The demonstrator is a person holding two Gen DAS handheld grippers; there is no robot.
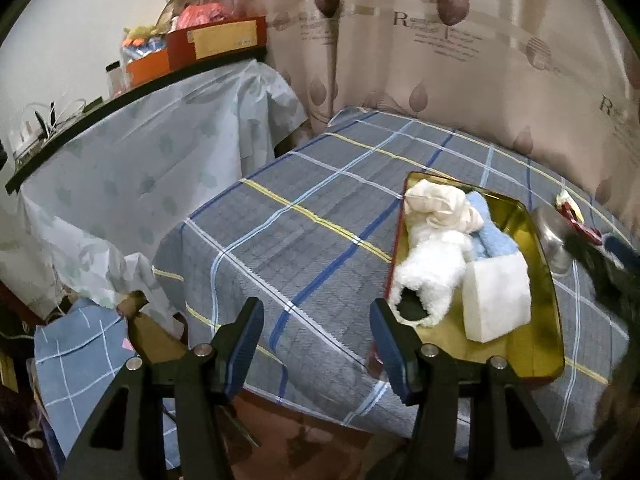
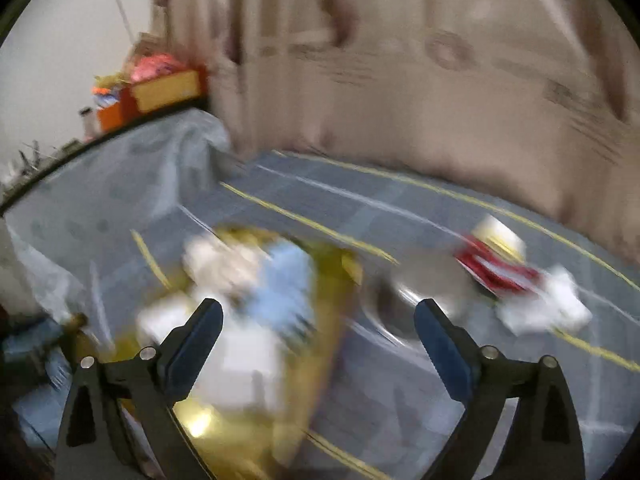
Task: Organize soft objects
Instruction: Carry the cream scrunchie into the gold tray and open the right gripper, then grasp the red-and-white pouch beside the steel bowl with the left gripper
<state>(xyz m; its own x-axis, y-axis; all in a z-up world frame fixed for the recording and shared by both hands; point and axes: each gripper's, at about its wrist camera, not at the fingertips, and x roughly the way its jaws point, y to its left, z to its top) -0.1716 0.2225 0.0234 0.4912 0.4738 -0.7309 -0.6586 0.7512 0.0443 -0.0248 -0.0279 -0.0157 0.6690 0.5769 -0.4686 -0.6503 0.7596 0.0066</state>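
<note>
The soft things lie gathered in a gold tin tray with a red outer rim, which sits on the table under a grey plaid cloth. Inside the tray, a fluffy white plush piece fills the near-left part, with a cream cloth bundle just behind it at the tray's far end. A light blue towel lies beside the bundle, toward the tray's right wall, and a white foam block stands just in front of the towel, touching the plush piece.

Just beyond the tray's right wall rests a steel bowl. Past the bowl, farther from the tray, lies a red-and-yellow item; the right wrist view, heavily blurred, also shows a white crumpled piece next to that red item.

The left tool hovers over the table edge at the tray's near-left corner, jaws parted with nothing between them. The right tool hangs above the tray's right side, its jaws spread wide and empty.

Behind the tray hangs a beige curtain. Far left of the tray stands a shelf draped in pale plastic.
</note>
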